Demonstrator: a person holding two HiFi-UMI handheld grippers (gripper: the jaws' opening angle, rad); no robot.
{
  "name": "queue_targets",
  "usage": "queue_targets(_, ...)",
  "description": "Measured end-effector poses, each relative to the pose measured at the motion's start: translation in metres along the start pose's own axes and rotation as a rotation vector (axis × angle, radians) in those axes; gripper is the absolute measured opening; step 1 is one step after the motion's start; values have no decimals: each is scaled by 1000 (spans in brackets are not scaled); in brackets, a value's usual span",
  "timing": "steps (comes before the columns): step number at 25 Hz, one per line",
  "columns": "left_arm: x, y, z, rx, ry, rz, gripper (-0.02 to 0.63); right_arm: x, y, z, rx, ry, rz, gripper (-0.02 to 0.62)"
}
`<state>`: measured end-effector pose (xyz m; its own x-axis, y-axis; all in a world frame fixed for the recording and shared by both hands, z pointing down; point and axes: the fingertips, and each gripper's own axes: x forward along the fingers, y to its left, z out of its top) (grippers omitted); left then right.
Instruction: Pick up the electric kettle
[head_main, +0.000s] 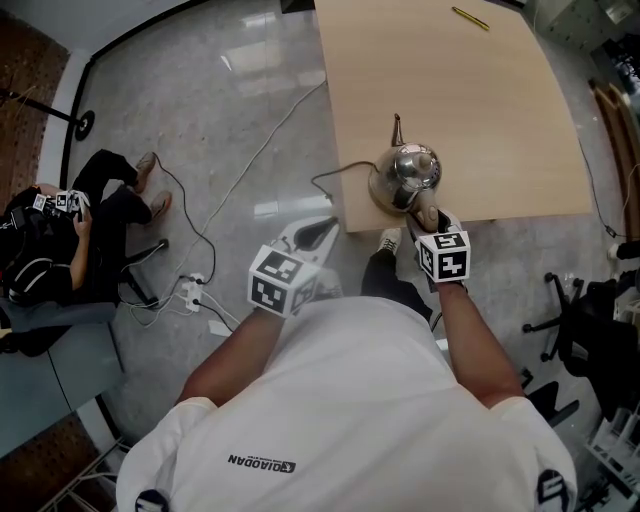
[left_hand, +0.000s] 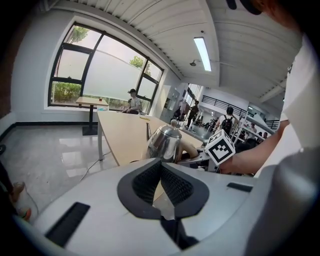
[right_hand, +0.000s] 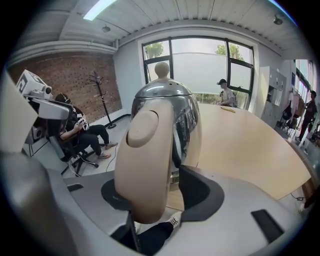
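On the pale wooden table (head_main: 500, 110), locate the electric kettle (head_main: 408, 172) upright at the near edge; expect a stiff, slick polished-steel body, probably heavy if filled. Take hold at the broad beige handle (right_hand: 145, 160), now between the spread, non-pressing jaws of the right gripper (right_hand: 159, 196), and close firmly. Leave the left gripper (left_hand: 161, 169), clenched on nothing, off to the side.

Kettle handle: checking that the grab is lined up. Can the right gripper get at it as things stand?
Probably yes: the right gripper has its open jaws either side of the beige handle, with nothing else between them.
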<state>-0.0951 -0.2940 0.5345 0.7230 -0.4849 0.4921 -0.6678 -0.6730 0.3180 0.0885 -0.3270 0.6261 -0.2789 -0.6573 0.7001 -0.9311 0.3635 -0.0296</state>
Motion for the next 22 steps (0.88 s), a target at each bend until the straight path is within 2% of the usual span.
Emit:
queue_targets(3, 5, 9, 4, -16, -5, 12, -5, 1, -3, 3, -9, 2, -19, 193)
queue_targets(4, 7, 11, 5, -20, -10, 13, -5, 0, -4, 5, -10, -3, -22, 145)
queue_targets(5, 9, 12, 7, -22, -14, 13, -5, -2, -5, 8, -10, -13, -21, 133)
queue_targets(8, 13, 11, 14, -19, -24, 12, -5, -9, -7, 30, -4, -88, -12, 129)
queue_targets(12, 15, 12, 20, -19, -29, 16, -5, -15, -12, 77, 21, -214, -3, 118)
queue_targets(18, 7, 19, 29, -30, -52, 52, -5, -16, -23, 137, 18, -328, 8, 106)
queue_targets(22, -3, 29, 28, -47, -66, 96, -5, -11, -31, 154, 43, -360, 24, 106)
